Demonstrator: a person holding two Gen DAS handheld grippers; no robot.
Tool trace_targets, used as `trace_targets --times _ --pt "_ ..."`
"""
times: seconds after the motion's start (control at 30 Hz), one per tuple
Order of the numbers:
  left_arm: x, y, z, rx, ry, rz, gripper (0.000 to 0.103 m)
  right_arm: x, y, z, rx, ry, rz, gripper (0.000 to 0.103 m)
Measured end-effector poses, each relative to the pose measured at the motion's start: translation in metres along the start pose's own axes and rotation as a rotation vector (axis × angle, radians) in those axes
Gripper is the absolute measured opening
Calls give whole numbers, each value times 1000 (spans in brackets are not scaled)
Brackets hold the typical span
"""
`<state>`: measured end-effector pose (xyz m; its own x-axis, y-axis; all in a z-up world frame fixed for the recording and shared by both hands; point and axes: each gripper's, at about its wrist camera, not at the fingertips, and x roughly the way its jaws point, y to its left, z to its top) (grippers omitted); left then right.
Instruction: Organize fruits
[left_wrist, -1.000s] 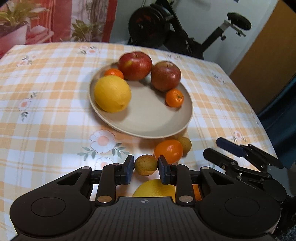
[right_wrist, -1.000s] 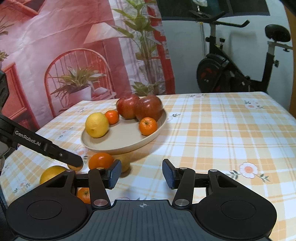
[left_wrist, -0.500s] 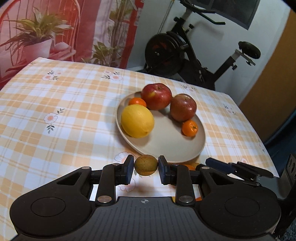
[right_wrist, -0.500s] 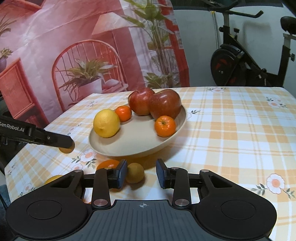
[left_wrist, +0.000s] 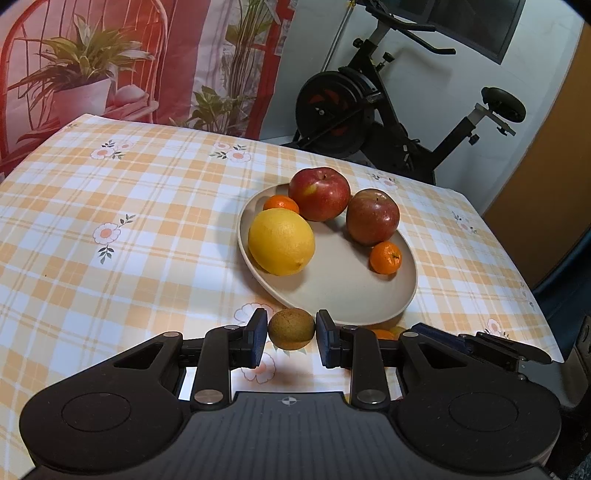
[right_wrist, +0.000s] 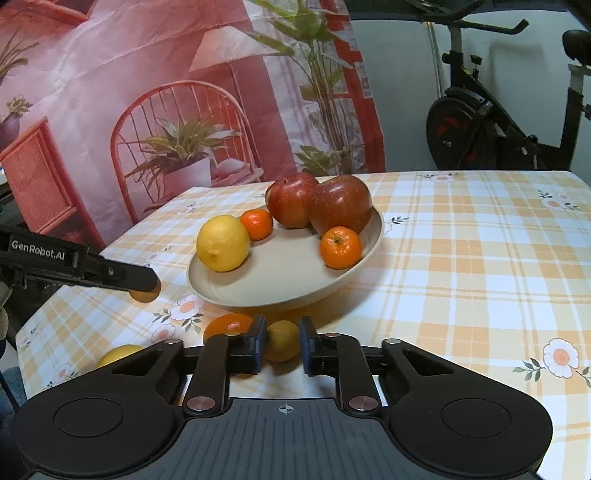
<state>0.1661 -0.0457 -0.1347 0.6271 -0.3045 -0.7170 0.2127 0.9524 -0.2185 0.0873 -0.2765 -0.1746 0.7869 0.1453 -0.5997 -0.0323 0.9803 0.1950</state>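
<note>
My left gripper (left_wrist: 291, 338) is shut on a small brown-green fruit (left_wrist: 291, 328) and holds it above the table, near the beige plate's (left_wrist: 343, 299) front rim. The plate holds a lemon (left_wrist: 281, 240), two red apples (left_wrist: 319, 198) (left_wrist: 373, 217) and two mandarins (left_wrist: 385, 257). My right gripper (right_wrist: 282, 345) has its jaws closed around a small yellow-green fruit (right_wrist: 281, 339) that rests on the table in front of the plate (right_wrist: 288, 284). An orange (right_wrist: 229, 325) lies just left of it.
A large yellow fruit (right_wrist: 118, 354) lies on the table at the near left edge. The left gripper's finger (right_wrist: 110, 273) reaches in from the left in the right wrist view. An exercise bike (left_wrist: 388, 122) stands behind the table. The table edge runs close on the right.
My left gripper has lifted the brown-green fruit up off the table and back. My right gripper has moved forward and closed around the yellow-green fruit.
</note>
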Motion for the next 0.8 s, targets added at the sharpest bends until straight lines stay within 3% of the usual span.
trace_targets --times 0.33,0.57,0.8 --pt "-1 0 -2 3 0 0 30 -8 -16 2 85 -65 -105 14" --pt "-2 0 -3 3 -4 -2 30 -12 -15 0 75 -97 -98 23" --pt "-2 0 -3 6 -2 -5 30 -10 -10 0 53 -80 -56 24"
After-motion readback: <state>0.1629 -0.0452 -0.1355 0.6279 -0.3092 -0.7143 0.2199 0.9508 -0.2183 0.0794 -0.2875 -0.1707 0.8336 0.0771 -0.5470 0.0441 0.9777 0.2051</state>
